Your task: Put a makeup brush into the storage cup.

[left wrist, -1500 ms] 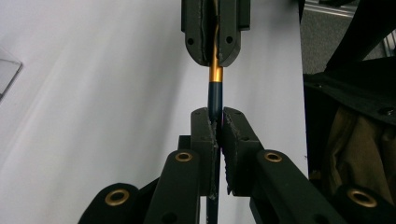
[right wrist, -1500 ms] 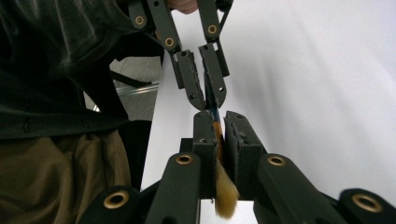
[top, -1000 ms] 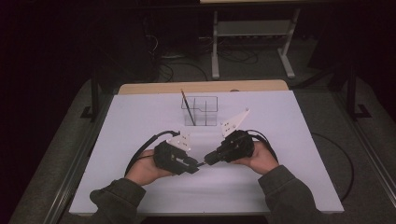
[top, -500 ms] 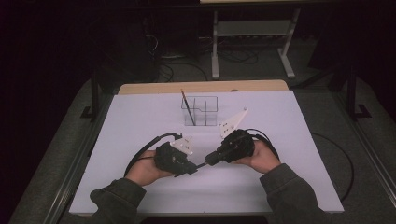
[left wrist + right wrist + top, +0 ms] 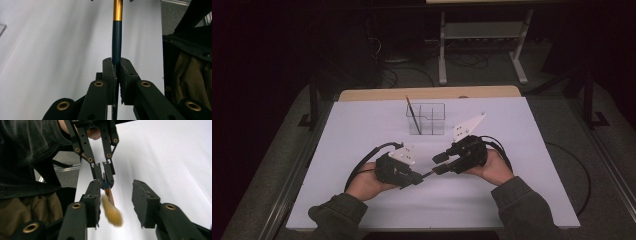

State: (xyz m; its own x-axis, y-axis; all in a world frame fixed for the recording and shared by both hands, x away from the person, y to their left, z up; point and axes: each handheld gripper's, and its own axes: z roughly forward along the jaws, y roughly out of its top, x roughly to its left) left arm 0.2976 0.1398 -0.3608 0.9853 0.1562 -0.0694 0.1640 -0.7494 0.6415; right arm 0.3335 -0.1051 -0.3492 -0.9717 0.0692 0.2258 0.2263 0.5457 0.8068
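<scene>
A paintbrush (image 5: 117, 42) with a dark blue handle, gold ferrule and tan bristles (image 5: 112, 212) lies level just above the white table. My left gripper (image 5: 116, 62) is shut on its handle; in the high view this gripper (image 5: 417, 177) sits left of centre. My right gripper (image 5: 116, 192) is open, with the bristle end hanging between its jaws and touching neither pad. From above, the right gripper (image 5: 439, 164) faces the left one, and the brush (image 5: 428, 174) bridges the gap. The left gripper (image 5: 103, 173) also appears ahead in the right gripper view.
A clear divided box (image 5: 432, 112) stands at the table's far middle with a thin dark stick (image 5: 413, 116) leaning in it. The white table cover (image 5: 522, 150) stretches to both sides. Black cables (image 5: 362, 162) trail from the grippers. A metal stand (image 5: 482, 35) is beyond the table.
The left gripper with the brush has edged slightly right toward the right gripper. The right gripper has barely moved.
</scene>
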